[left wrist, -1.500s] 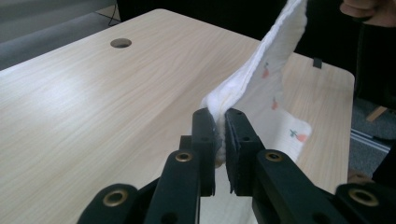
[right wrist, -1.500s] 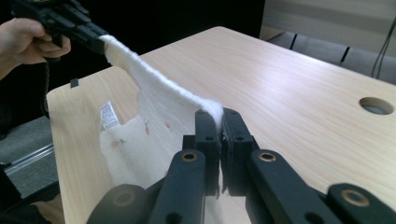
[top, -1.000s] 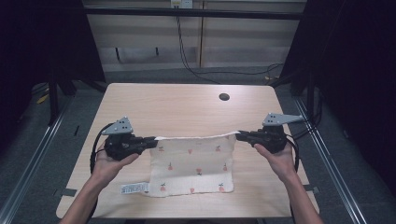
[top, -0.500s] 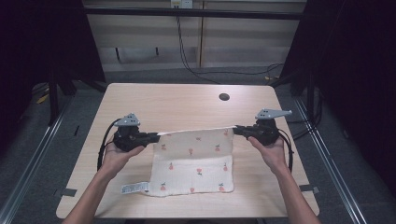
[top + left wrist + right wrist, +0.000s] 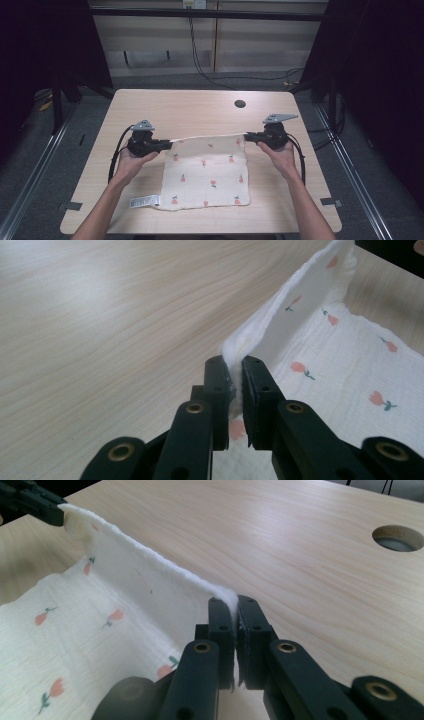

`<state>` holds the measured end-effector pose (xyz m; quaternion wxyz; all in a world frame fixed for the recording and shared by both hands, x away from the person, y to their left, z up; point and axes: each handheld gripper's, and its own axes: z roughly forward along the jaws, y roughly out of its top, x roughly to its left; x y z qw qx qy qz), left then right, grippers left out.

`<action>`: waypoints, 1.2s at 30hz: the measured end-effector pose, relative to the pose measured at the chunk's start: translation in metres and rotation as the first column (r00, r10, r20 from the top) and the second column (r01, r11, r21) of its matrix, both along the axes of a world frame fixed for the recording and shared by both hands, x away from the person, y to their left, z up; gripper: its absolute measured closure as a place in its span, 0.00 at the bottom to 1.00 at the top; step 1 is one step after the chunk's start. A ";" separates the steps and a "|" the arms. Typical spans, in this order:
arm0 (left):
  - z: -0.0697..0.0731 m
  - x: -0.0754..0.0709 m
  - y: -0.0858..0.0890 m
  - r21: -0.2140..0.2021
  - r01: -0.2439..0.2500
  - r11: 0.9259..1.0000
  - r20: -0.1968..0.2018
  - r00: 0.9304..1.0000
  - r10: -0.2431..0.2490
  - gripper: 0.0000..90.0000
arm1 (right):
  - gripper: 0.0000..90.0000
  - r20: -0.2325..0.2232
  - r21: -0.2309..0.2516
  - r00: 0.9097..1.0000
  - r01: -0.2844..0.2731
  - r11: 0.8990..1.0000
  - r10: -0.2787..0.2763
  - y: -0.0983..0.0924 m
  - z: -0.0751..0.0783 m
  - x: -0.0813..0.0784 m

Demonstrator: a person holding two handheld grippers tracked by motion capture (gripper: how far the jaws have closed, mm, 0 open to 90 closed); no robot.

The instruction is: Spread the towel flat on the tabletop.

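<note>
A white cloth (image 5: 207, 172) printed with small red flowers lies on the wooden table (image 5: 200, 107), its far edge lifted and stretched taut between both grippers. My left gripper (image 5: 169, 145) is shut on the cloth's far left corner (image 5: 235, 357). My right gripper (image 5: 247, 136) is shut on the far right corner (image 5: 227, 597). In the left gripper view the cloth (image 5: 320, 340) rises from the jaws toward the other gripper. In the right gripper view the lifted edge (image 5: 145, 565) runs to the left gripper (image 5: 35, 502). A white label (image 5: 145, 201) sticks out at the cloth's near left corner.
A round cable hole (image 5: 240, 104) sits in the table's far right part, also seen in the right gripper view as a hole (image 5: 397, 537). Bare wood lies beyond the cloth. Dark frames and cables stand behind the table.
Both grippers have carried the cloth's far edge away from the person and lifted it, so the edge now runs straight and taut, farther up the table.
</note>
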<state>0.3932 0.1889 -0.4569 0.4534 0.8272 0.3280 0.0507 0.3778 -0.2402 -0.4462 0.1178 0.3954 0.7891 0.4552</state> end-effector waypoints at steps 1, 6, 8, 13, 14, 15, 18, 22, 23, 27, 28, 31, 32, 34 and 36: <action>-0.001 0.002 0.000 0.009 -0.001 1.000 -0.005 1.000 0.001 0.91 | 0.96 -0.008 -0.003 1.000 0.005 1.000 -0.005 0.001 -0.003 0.003; -0.007 0.008 -0.001 0.023 -0.012 1.000 -0.010 1.000 0.013 0.91 | 0.96 -0.019 -0.025 1.000 0.017 1.000 -0.018 0.008 -0.011 0.013; -0.009 0.012 -0.002 0.027 -0.011 1.000 -0.021 1.000 0.011 0.91 | 0.96 -0.022 -0.036 0.999 0.029 0.999 -0.030 0.010 -0.013 0.015; -0.011 0.019 -0.008 0.026 -0.031 0.999 -0.026 0.999 0.031 0.87 | 0.93 -0.036 -0.057 0.998 0.056 0.997 -0.058 0.013 -0.017 0.020; -0.011 0.020 -0.007 0.026 -0.038 0.999 -0.022 0.999 0.039 0.86 | 0.91 -0.036 -0.059 0.997 0.062 0.996 -0.064 0.012 -0.018 0.021; -0.011 0.020 -0.007 0.026 -0.038 0.999 -0.022 0.999 0.039 0.84 | 0.91 -0.036 -0.059 0.997 0.062 0.996 -0.064 0.012 -0.018 0.021; -0.006 0.021 -0.004 0.021 -0.050 0.999 -0.002 0.999 0.050 0.79 | 0.88 -0.026 -0.062 0.996 0.087 0.994 -0.089 0.010 -0.017 0.022; -0.001 0.019 0.000 0.005 -0.051 0.999 0.005 0.999 0.051 0.76 | 0.83 -0.038 -0.038 0.994 0.103 0.994 -0.105 0.005 -0.016 0.023; -0.001 0.018 -0.001 0.004 -0.038 0.999 0.008 0.999 0.038 0.75 | 0.81 -0.036 -0.040 0.993 0.109 0.993 -0.110 0.004 -0.017 0.023; 0.001 0.010 -0.001 0.010 -0.019 1.000 0.016 1.000 0.018 0.74 | 0.72 -0.020 -0.051 0.994 0.110 0.993 -0.111 0.003 -0.012 0.018; 0.002 0.008 -0.001 0.009 -0.013 1.000 0.012 1.000 0.013 0.73 | 0.70 -0.016 -0.054 0.994 0.104 0.993 -0.105 0.003 -0.010 0.016; -0.002 -0.001 0.000 -0.007 0.002 1.000 0.006 1.000 -0.002 0.71 | 0.67 -0.008 -0.037 0.997 0.079 0.996 -0.079 0.006 -0.006 0.006; -0.003 -0.003 0.000 -0.007 0.003 1.000 0.001 1.000 -0.003 0.71 | 0.66 -0.006 -0.040 0.998 0.065 0.997 -0.066 0.008 -0.006 0.003; -0.004 -0.007 -0.001 0.005 0.015 1.000 -0.009 1.000 -0.015 0.71 | 0.66 -0.019 -0.065 0.999 0.035 0.997 -0.037 0.012 -0.006 -0.004; -0.002 -0.013 0.000 -0.011 0.022 1.000 -0.009 1.000 -0.022 0.74 | 0.66 -0.024 -0.066 1.000 0.001 0.998 -0.003 0.015 -0.005 -0.011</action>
